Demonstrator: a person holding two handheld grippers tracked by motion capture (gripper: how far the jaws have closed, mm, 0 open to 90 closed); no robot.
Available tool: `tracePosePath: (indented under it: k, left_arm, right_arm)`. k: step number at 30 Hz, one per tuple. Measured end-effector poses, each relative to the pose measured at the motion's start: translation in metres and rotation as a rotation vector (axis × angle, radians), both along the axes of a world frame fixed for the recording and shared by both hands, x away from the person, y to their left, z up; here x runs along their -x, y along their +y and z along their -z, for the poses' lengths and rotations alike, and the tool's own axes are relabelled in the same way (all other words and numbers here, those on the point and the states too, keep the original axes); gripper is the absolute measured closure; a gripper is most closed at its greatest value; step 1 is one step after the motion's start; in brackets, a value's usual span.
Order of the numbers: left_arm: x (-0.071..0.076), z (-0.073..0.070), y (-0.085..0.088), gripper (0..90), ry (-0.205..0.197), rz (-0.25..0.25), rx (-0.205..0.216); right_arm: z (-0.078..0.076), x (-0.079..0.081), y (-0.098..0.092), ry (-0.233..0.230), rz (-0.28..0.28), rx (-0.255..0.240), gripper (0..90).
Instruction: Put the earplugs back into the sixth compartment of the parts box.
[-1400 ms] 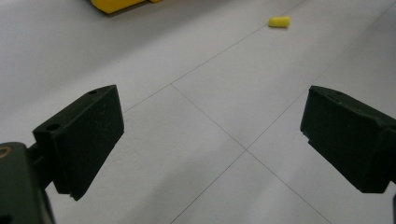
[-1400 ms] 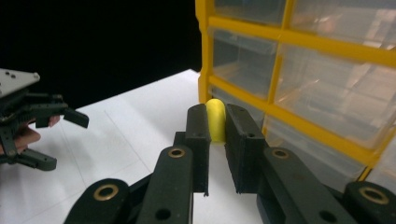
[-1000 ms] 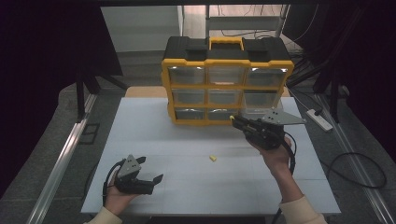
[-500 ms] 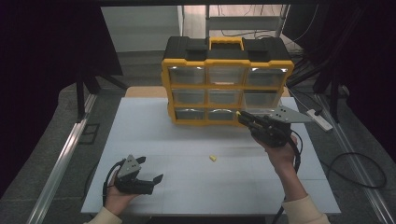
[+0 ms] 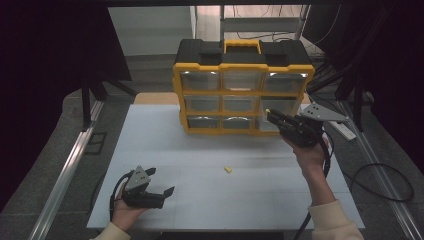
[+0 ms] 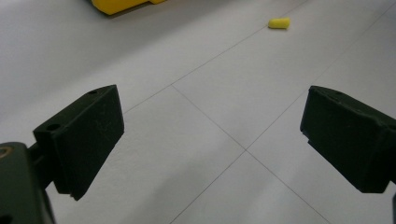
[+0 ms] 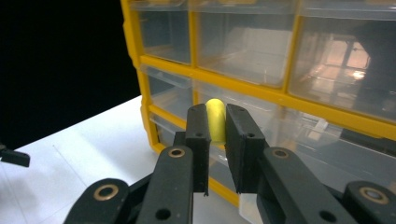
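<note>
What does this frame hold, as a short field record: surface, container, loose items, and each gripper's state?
surface: white table
container: yellow and black drawer organizer, upright at the table's far side, clear drawers
loose item: small yellow piece lying on the table, apart from both grippers
left gripper: open, fingers wide apart, low over the table near the front edge
right gripper: shut on a yellow plug, held up close to the organizer's drawers

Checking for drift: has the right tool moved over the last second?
Yes. The right tool has shifted rightward along the organizer's bottom row, from the middle drawer toward the right one.
</note>
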State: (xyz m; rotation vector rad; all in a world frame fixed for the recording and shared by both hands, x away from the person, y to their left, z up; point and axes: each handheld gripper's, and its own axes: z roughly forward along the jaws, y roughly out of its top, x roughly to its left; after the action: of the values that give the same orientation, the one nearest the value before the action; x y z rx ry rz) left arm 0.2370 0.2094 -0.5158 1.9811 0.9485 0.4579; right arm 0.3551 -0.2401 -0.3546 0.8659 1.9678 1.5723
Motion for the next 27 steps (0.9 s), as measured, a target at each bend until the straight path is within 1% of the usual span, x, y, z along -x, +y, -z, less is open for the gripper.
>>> tracePosePath:
  k: [2,5,6,9,12,19,27]
  left_arm:
    - [0.000,0.000,0.000,5.9,0.001,0.000,0.001]
    - [0.000,0.000,0.000,5.9,0.000,0.000,-0.001]
    - [0.000,0.000,0.000,5.9,0.000,0.001,-0.003]
    - [0.000,0.000,0.000,5.9,0.001,0.000,-0.002]
    - [0.000,0.000,0.000,5.9,0.001,-0.001,-0.001]
    - [0.000,0.001,0.000,5.9,0.004,-0.002,0.000]
    - [0.000,0.000,0.001,5.9,0.000,-0.006,-0.001]
  right_arm:
    - [-0.001,-0.005,-0.004,0.003,0.017,0.005,79.6]
    - [-0.004,-0.013,-0.010,0.009,0.062,0.022,79.5]
    - [-0.005,-0.017,-0.012,0.016,0.069,0.022,79.6]
    - [-0.005,-0.029,-0.018,0.040,0.112,0.045,79.5]
    - [-0.005,-0.039,-0.023,0.058,0.141,0.058,79.4]
    - [-0.004,-0.051,-0.027,0.077,0.173,0.091,79.3]
    - [0.000,-0.056,-0.028,0.097,0.176,0.117,78.8]
